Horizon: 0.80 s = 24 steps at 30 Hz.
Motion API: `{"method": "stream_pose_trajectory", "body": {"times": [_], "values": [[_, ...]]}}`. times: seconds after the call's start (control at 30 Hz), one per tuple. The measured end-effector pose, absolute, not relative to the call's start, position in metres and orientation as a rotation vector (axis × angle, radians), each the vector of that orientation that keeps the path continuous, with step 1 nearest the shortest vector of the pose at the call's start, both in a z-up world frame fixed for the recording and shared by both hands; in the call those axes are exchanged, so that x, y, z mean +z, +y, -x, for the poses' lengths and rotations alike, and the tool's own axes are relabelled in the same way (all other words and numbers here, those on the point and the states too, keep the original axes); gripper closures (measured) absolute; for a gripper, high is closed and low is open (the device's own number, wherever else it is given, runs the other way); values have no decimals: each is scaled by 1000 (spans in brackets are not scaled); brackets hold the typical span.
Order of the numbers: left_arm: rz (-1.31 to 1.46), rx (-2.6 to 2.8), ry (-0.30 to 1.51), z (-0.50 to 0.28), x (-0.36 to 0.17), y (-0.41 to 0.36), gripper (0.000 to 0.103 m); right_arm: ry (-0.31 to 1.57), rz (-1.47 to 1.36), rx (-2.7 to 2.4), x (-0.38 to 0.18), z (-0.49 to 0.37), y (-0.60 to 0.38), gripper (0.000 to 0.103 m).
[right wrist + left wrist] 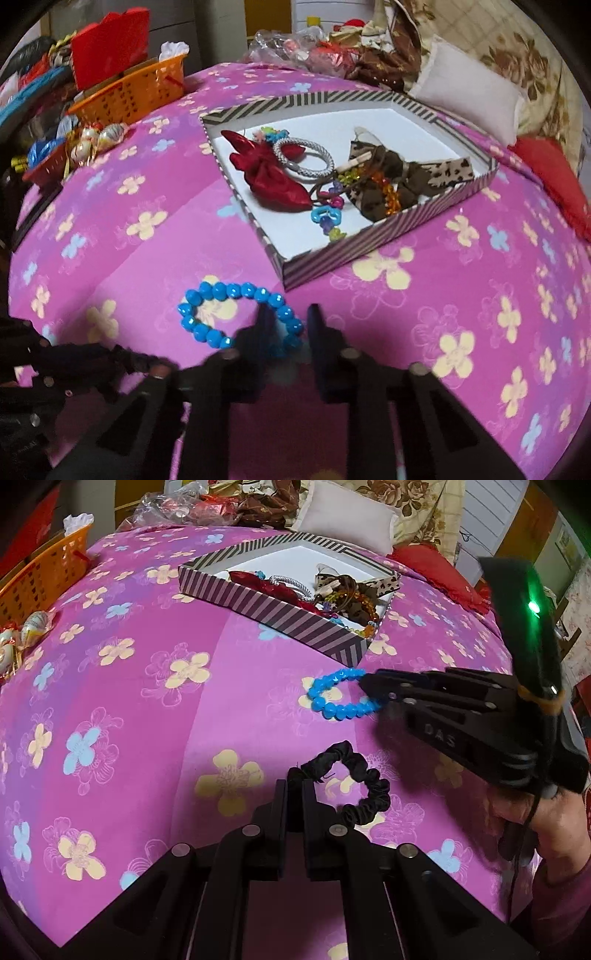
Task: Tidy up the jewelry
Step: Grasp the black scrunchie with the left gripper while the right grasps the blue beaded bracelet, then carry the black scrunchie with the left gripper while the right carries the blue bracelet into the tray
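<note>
Your left gripper (294, 788) pinched the soft black scrunchie (354, 786) on the bedspread (147, 720). Your right gripper (288, 321) was open, straddling the blue bead bracelet (236, 314) near the striped box (388, 243). Beads prob. slippery; grab across the strand.

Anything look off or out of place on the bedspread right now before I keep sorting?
Two pieces lie outside the striped box: the blue bead bracelet, which the right gripper straddles with open fingers, and the black scrunchie, pinched at one end by the left gripper. Inside the box, the accessories sit in a tangled heap. No visible damage.
</note>
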<state>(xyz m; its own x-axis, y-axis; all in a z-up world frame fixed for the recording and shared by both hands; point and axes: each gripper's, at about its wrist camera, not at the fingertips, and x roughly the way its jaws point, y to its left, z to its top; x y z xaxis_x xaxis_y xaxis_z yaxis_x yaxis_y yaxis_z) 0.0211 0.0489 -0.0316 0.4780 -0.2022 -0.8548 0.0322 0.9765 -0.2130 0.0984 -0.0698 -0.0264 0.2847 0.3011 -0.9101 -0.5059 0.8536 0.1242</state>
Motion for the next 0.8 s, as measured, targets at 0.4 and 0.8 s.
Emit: {"method": "stream_pose_trajectory", "body": {"times": [0.4,0.8], "values": [[183,-150,1024,-23,-18,47,103,1059,156,529,11,-78,-105,95],[142,-180,928,-26,23,43,103,959,155,511,59,-80,-115,95]]}}
